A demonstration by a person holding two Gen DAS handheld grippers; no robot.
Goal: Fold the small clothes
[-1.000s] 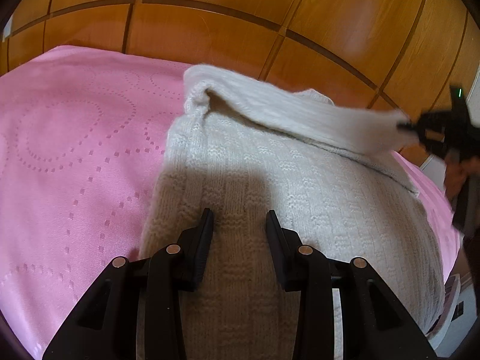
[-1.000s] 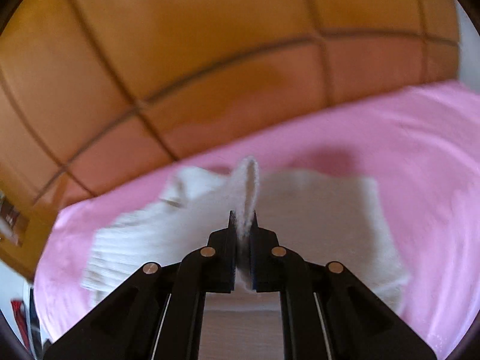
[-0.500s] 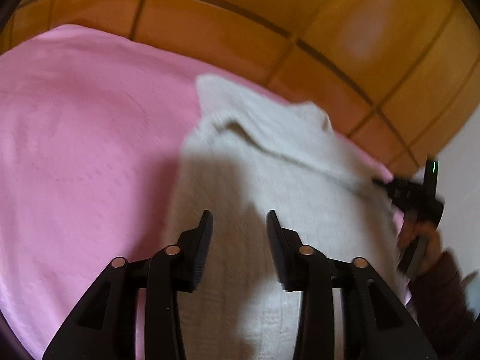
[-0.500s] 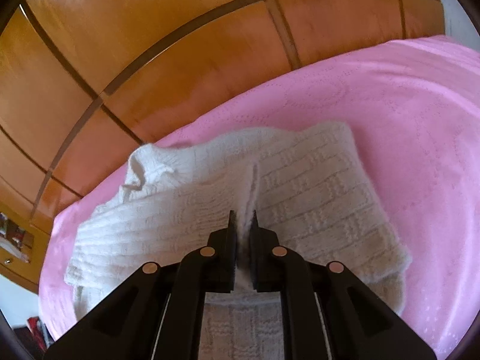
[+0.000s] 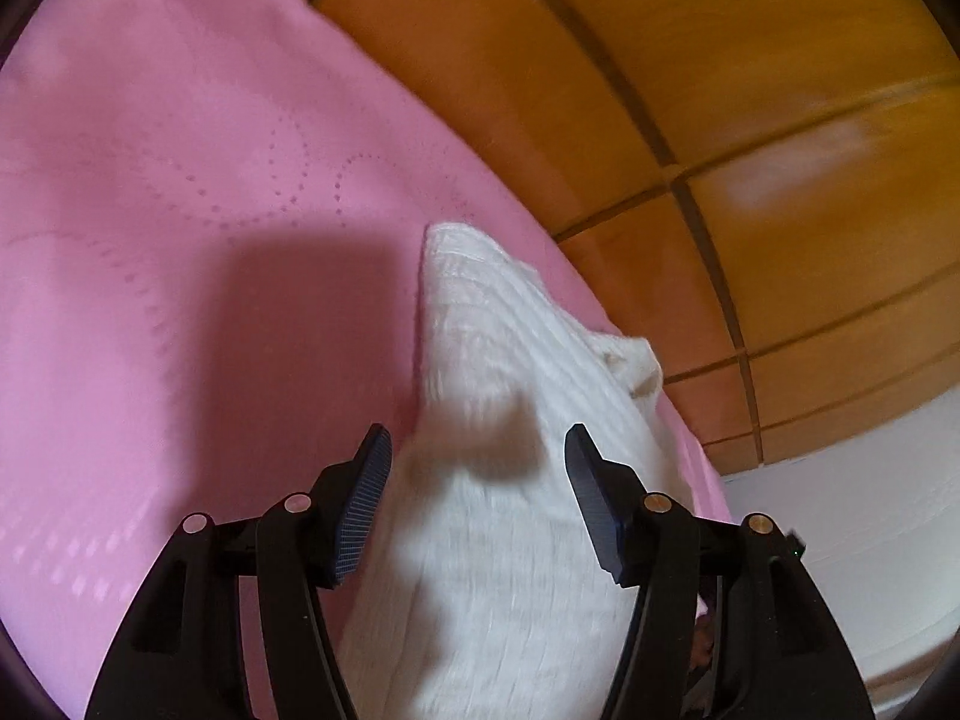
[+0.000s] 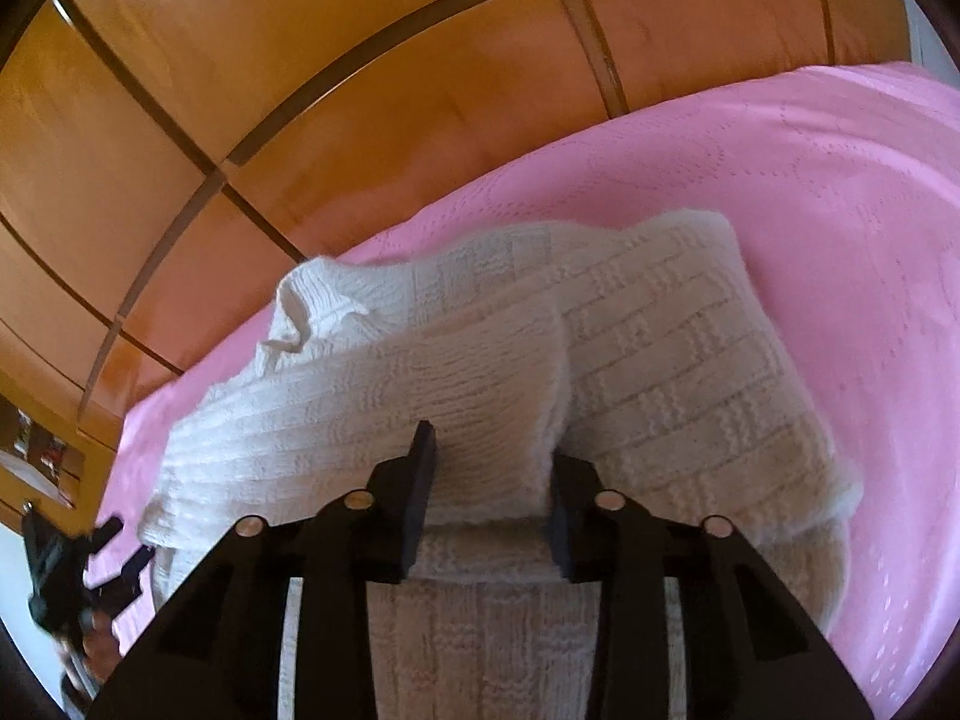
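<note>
White knit sweater (image 6: pixel 630 372) flat on the pink bed cover (image 6: pixel 840 192), close to the brown wood wall (image 6: pixel 360 90). One sleeve (image 6: pixel 468 396) folded across the body, its end lying between the fingers of the right tool (image 6: pixel 489 480). Right tool opening up, pads off the knit on both sides, gripping nothing. Collar (image 6: pixel 306 312) bunched up at the far left of the sweater in the right view.

In the left view, sweater (image 5: pixel 498 480) blurry, a long white shape running away toward a corner (image 5: pixel 444 240) near the wood wall (image 5: pixel 720 90). Left tool (image 5: pixel 477 495) over the sweater, opening too, fingers wide apart, gripping nothing. Cannot tell if its tips touch the knit. Dark shadow (image 5: pixel 300 330) on the pink cover (image 5: pixel 150 180) just left of the sweater. White wall (image 5: pixel 870 492) at the right edge.

In the right view, left tool (image 6: pixel 117 546) small and dark at the lower left, beside the near end of the sweater, held by a hand (image 6: pixel 90 654). Both tools well apart, one at each side of the sweater.
</note>
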